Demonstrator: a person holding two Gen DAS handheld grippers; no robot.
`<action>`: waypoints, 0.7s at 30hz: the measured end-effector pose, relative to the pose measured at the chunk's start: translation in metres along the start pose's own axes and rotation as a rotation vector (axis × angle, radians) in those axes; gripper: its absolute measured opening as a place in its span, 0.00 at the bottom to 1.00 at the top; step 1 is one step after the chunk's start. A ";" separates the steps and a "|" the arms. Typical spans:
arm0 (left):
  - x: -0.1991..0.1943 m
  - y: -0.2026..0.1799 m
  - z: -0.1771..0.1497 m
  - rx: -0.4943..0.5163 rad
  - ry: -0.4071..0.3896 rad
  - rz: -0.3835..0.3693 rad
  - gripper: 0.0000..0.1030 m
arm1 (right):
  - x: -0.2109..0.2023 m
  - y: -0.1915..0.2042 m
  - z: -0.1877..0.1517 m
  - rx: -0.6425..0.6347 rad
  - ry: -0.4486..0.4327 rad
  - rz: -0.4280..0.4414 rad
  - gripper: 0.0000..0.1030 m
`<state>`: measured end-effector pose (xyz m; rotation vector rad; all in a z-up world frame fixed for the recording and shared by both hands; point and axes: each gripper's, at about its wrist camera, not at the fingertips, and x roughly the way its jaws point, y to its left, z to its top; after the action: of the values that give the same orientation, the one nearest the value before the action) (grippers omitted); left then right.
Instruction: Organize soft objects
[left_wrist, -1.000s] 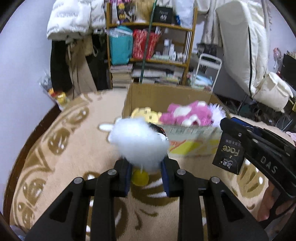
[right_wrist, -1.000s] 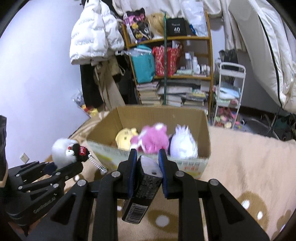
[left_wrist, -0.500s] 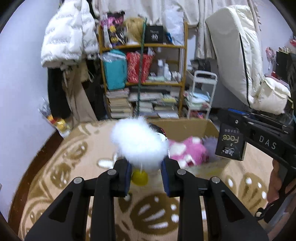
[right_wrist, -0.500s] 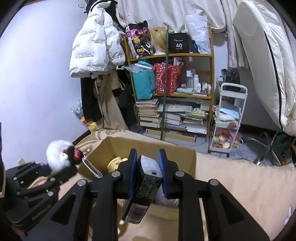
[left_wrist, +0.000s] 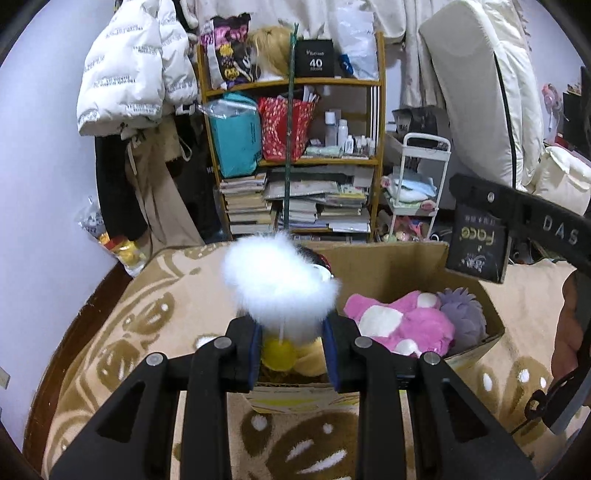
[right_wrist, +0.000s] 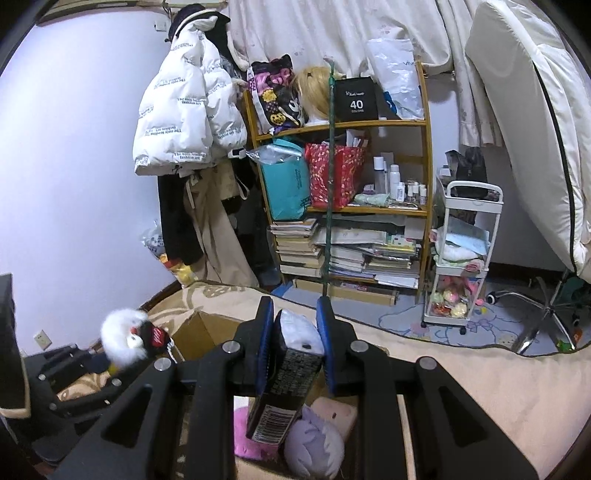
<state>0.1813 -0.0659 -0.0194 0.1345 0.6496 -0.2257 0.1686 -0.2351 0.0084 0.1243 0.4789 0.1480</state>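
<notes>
My left gripper (left_wrist: 293, 332) is shut on a fluffy white plush toy (left_wrist: 275, 284) and holds it over the near left part of an open cardboard box (left_wrist: 391, 258). The toy also shows in the right wrist view (right_wrist: 122, 338). Inside the box lie a pink plush (left_wrist: 402, 325), a lavender plush (left_wrist: 461, 314) and a yellow plush (left_wrist: 279, 352). My right gripper (right_wrist: 297, 332) is shut on a black tissue pack (right_wrist: 288, 384) above the box; it also shows in the left wrist view (left_wrist: 478, 247).
The box sits on a beige patterned blanket (left_wrist: 147, 317). Behind stand a cluttered wooden shelf (left_wrist: 295, 155), hanging coats (left_wrist: 136, 74), a white trolley (right_wrist: 461, 258) and an upright mattress (right_wrist: 535, 129).
Both grippers have risen and moved forward over the box with their loads. The views now look down into the box from above.
</notes>
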 end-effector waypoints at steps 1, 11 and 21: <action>0.003 0.000 -0.001 0.001 0.008 -0.005 0.27 | 0.001 0.001 -0.001 -0.009 -0.010 -0.004 0.24; 0.027 0.002 -0.014 -0.018 0.083 -0.069 0.33 | 0.023 -0.007 -0.016 0.059 0.043 0.010 0.24; 0.018 0.008 -0.015 -0.022 0.058 -0.047 0.60 | 0.024 -0.010 -0.029 0.089 0.128 0.011 0.33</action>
<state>0.1882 -0.0581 -0.0417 0.1049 0.7136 -0.2601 0.1775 -0.2387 -0.0293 0.2050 0.6132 0.1459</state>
